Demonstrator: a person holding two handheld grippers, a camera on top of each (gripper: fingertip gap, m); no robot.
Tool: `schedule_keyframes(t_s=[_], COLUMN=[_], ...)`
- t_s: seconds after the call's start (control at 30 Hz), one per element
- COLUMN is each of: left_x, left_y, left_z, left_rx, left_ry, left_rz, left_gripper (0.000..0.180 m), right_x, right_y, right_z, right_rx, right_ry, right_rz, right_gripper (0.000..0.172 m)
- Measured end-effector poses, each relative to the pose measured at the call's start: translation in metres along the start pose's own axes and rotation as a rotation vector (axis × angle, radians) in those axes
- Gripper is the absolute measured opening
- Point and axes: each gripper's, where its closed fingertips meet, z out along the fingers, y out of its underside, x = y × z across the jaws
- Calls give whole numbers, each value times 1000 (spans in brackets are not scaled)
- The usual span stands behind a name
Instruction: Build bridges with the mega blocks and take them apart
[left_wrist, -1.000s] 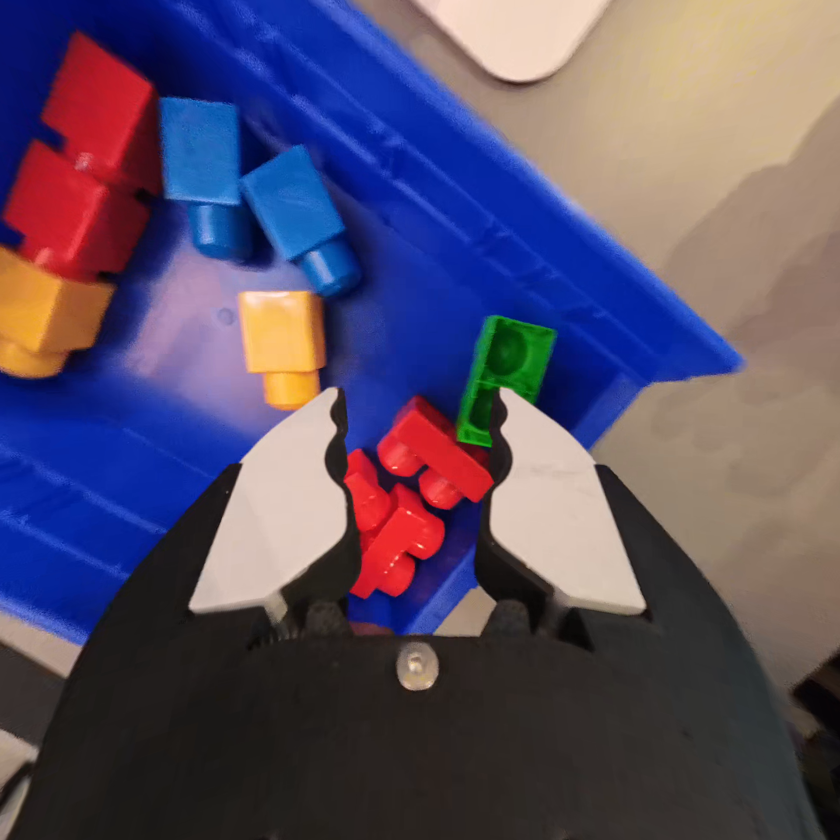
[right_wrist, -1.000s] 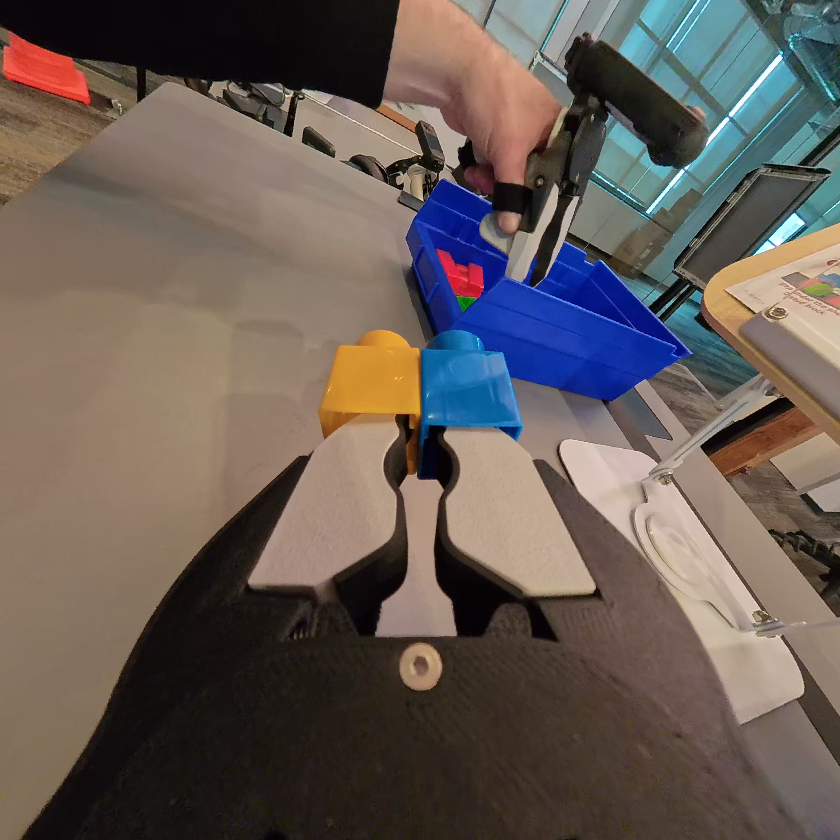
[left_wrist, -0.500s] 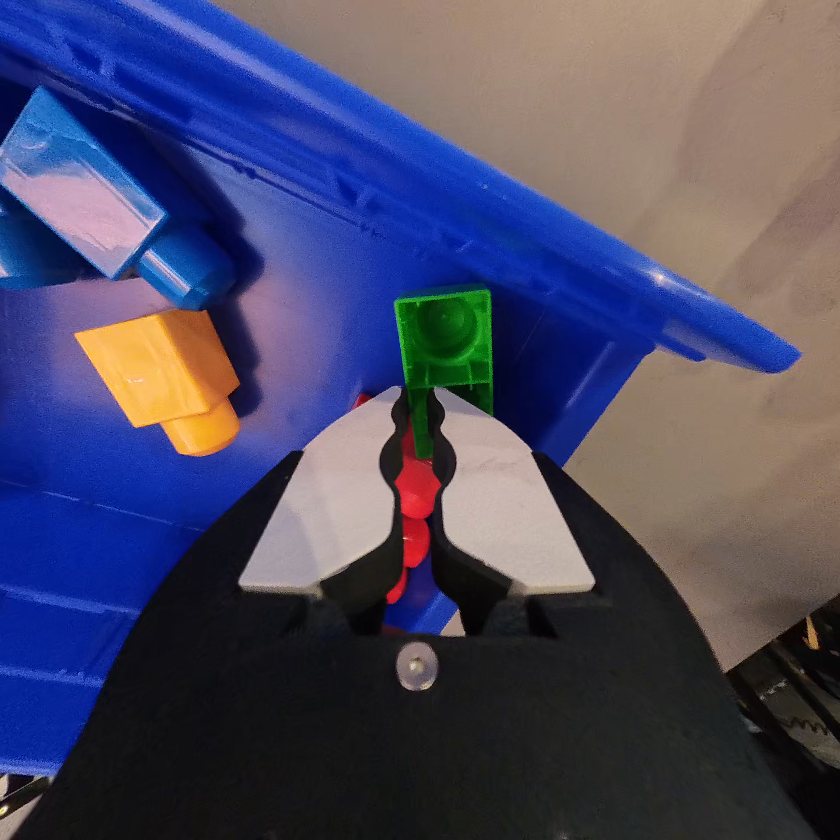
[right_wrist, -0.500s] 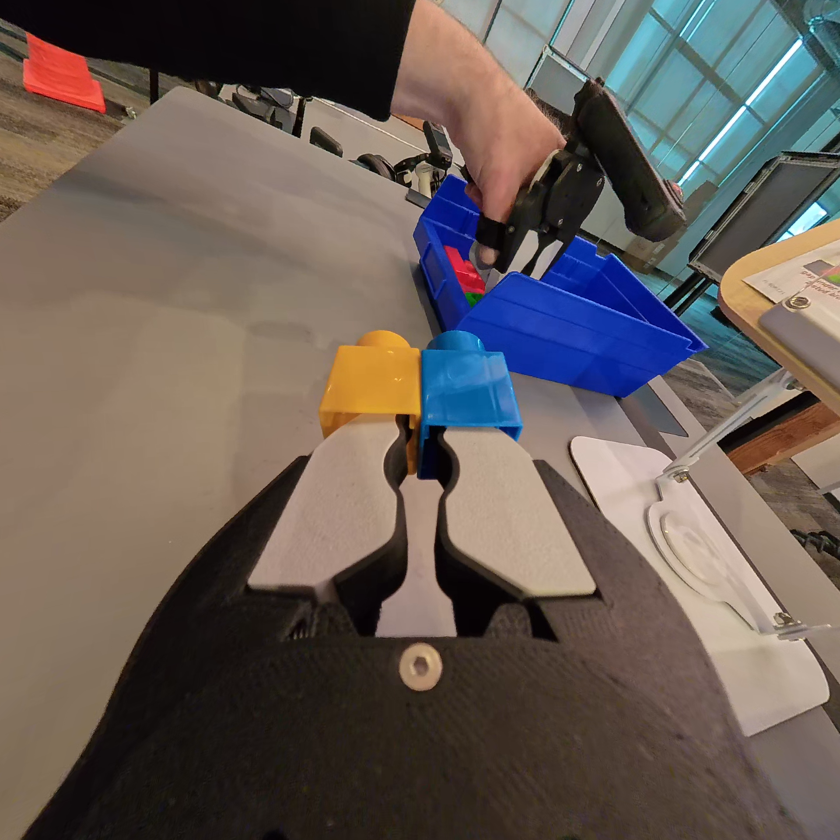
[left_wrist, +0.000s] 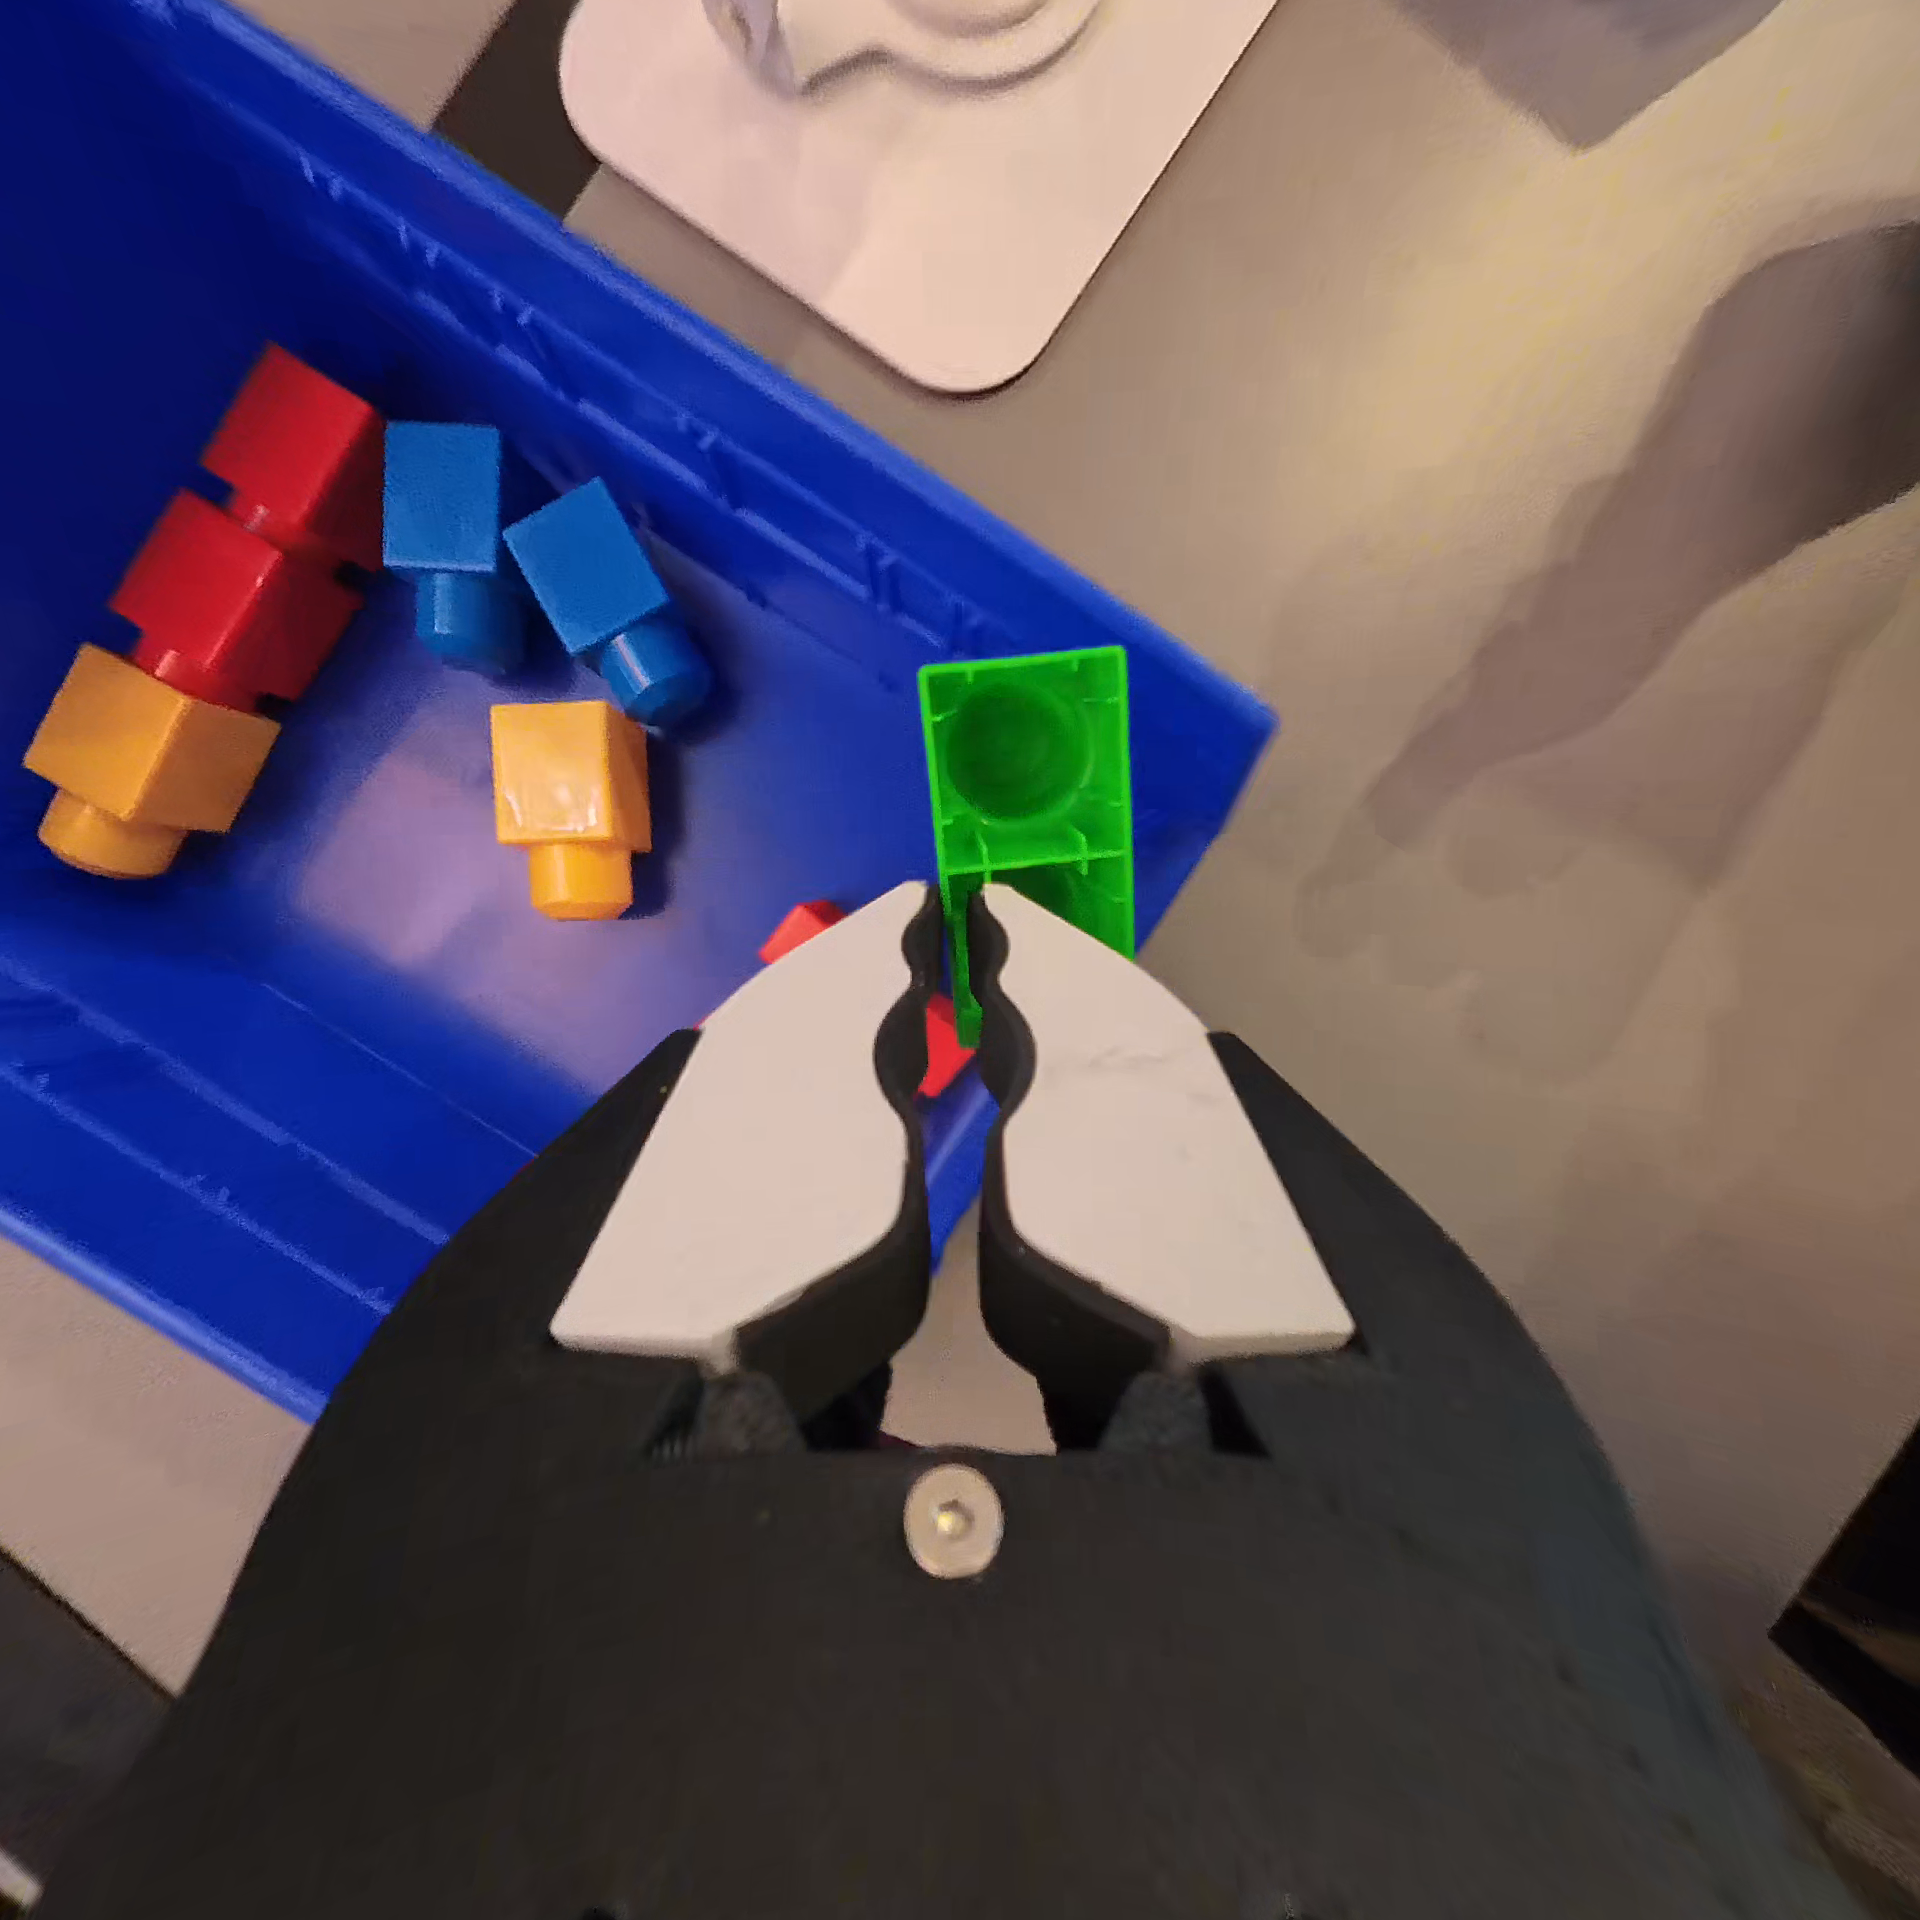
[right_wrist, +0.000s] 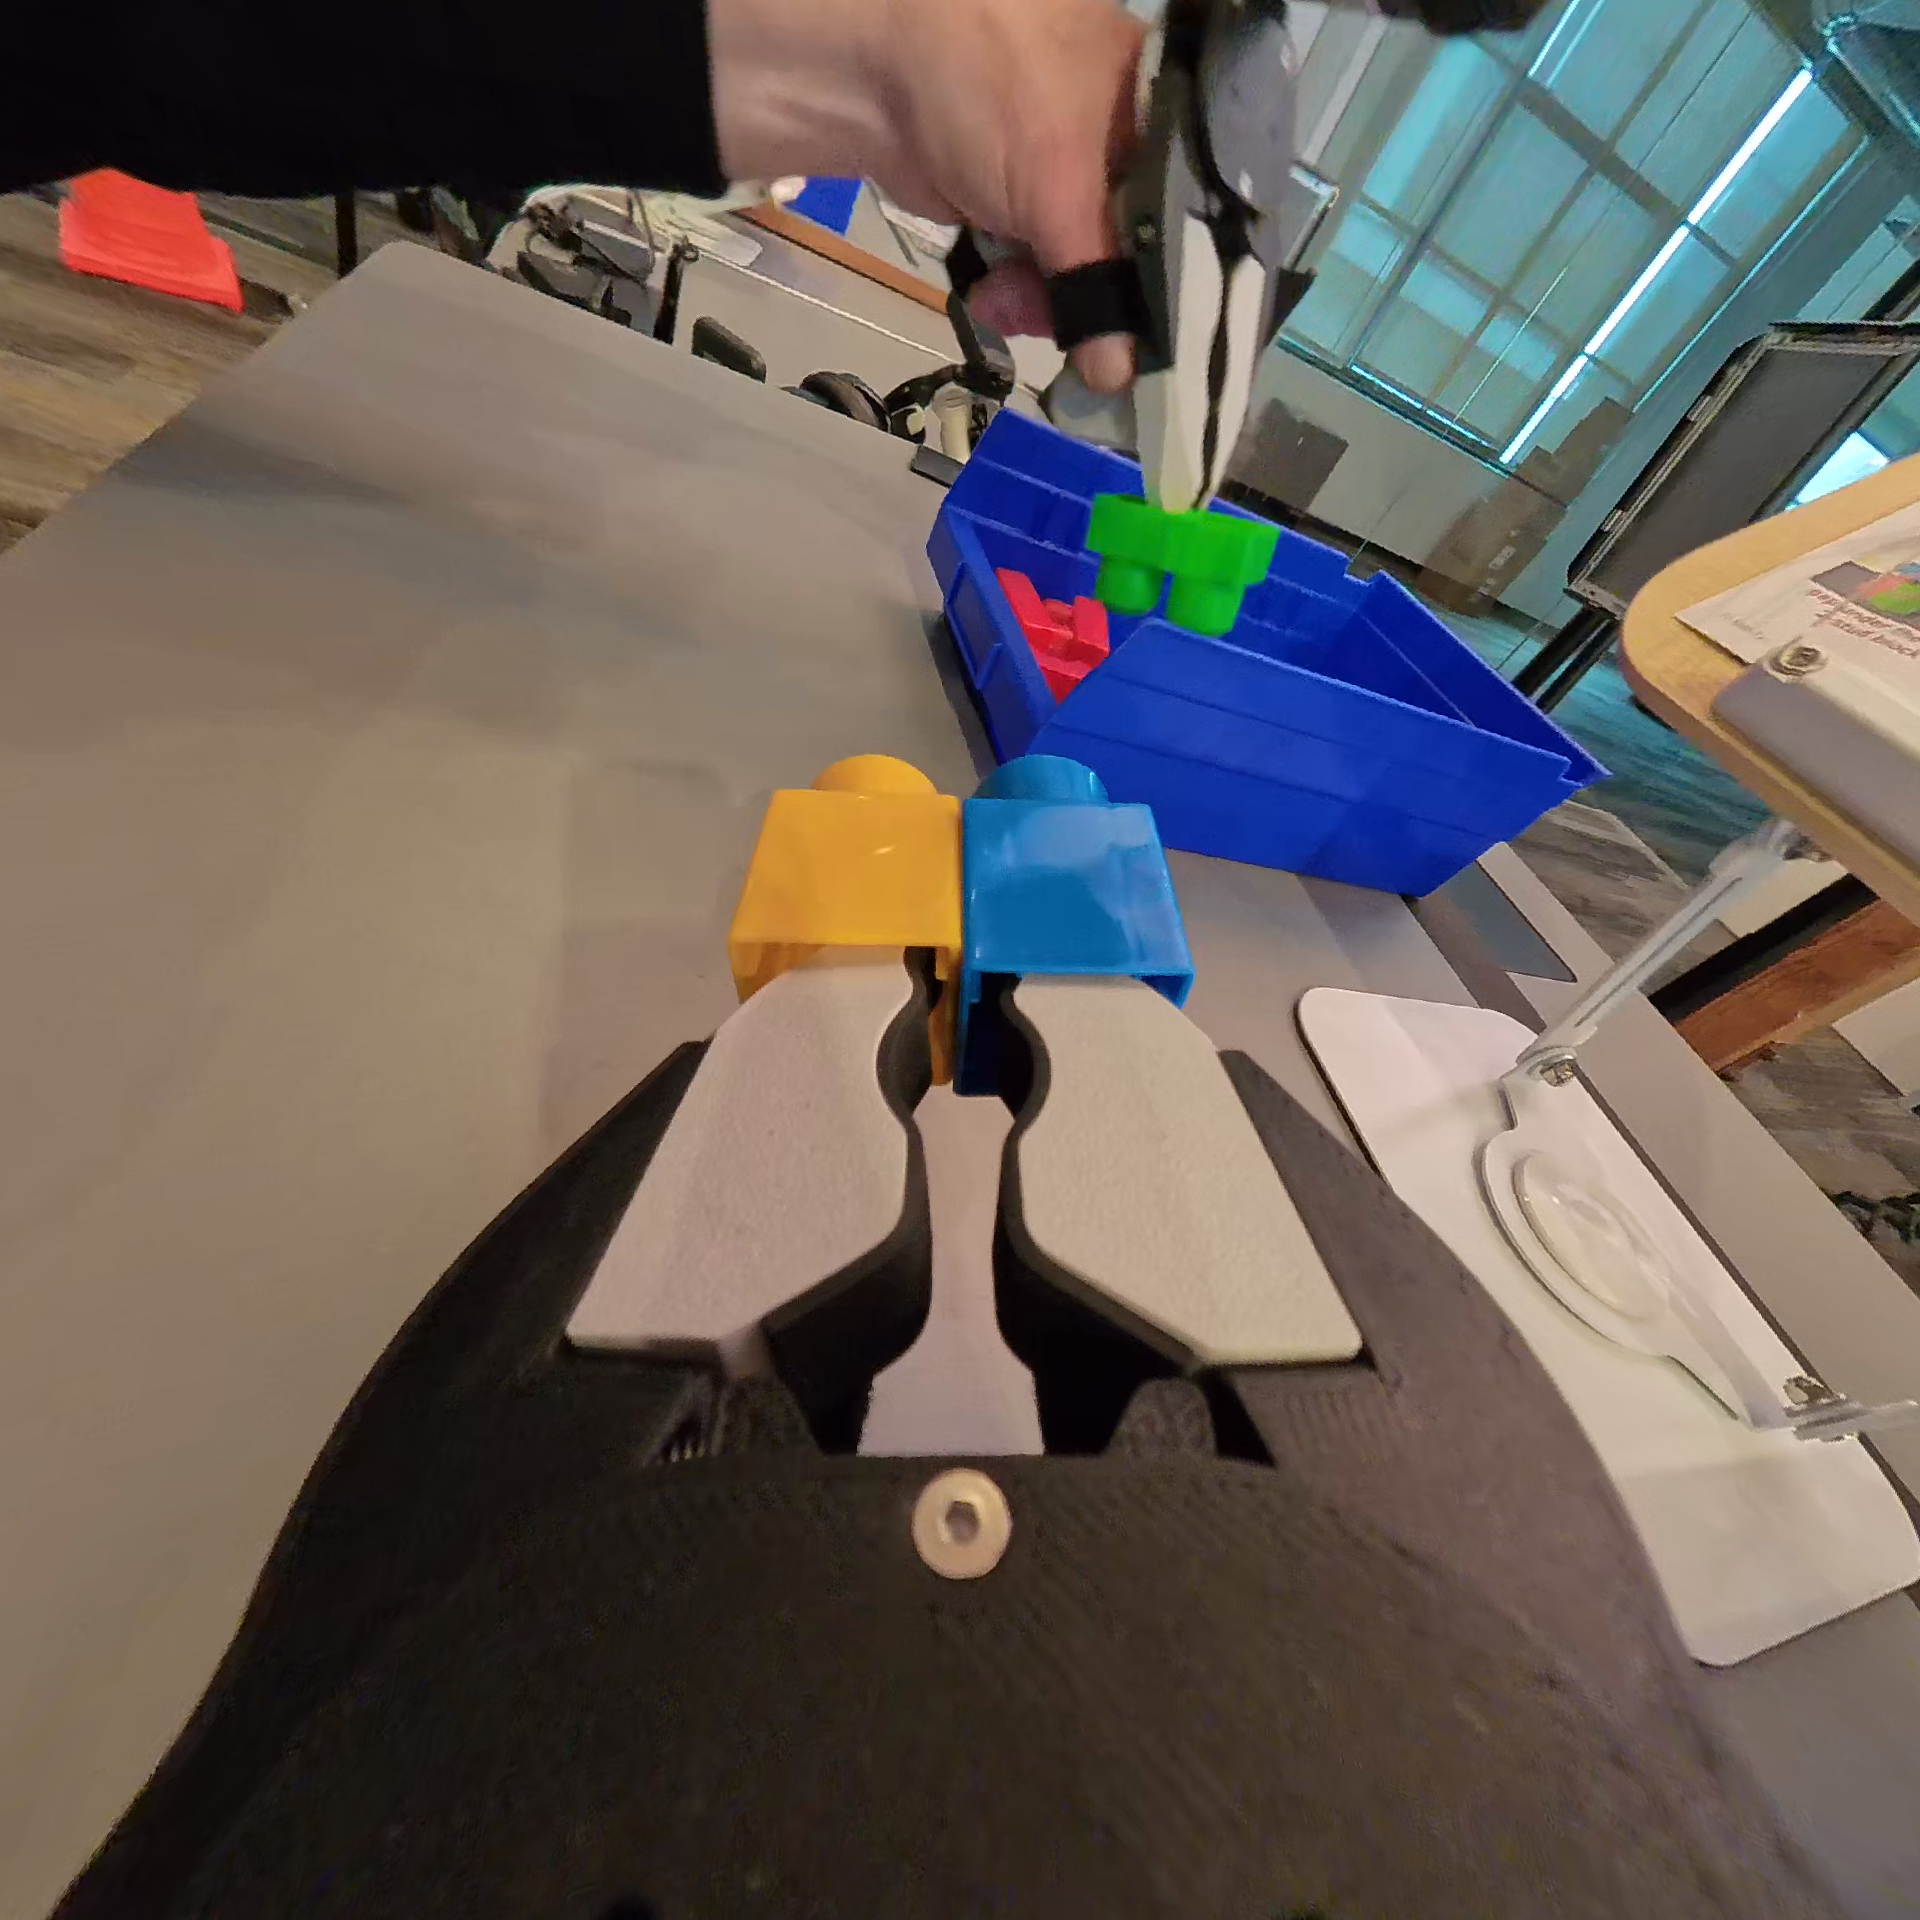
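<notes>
Green two-stud block (left_wrist: 1023, 769) held above bin; yellow (right_wrist: 847, 883) and blue (right_wrist: 1070, 899) blocks pinched together.

Sitting in the blue plastic bin (left_wrist: 727, 499): two blue blocks (left_wrist: 582, 566), two orange (left_wrist: 566, 779), several red (partly hidden) (left_wrist: 239, 582); one green two-stud block (left_wrist: 1023, 769) is hanging above its corner.

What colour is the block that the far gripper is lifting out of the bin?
Bright green block, clearest in the right wrist view, pinched by the left gripper.

Left tool (left_wrist: 961, 914) clamped, right tool (right_wrist: 961, 997) clamped
</notes>
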Motion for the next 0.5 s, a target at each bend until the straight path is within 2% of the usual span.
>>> schedule_keyframes(t_s=[0.13,0.27,0.33,0.4,0.5], left_x=[45,100,124,136,135], left_y=[-4,-6,-6,-1,9], left_z=[-9,9,25,44,62], left_rx=[7,-20,-5,-21,-82], left_ry=[-105,-175,-149,-152,-232], left_rz=[114,219,226,235,264], left_gripper=[4,4,4,4,4], right_x=[13,23,25,25,23], right_y=[2,7,9,9,11], right_z=[-6,-11,-13,-13,-11], right_rx=[3,-4,-7,-10,-20], right_ry=[35,62,67,66,59], right_rz=[23,38,42,43,35], right_gripper=[7,7,7,7,7])
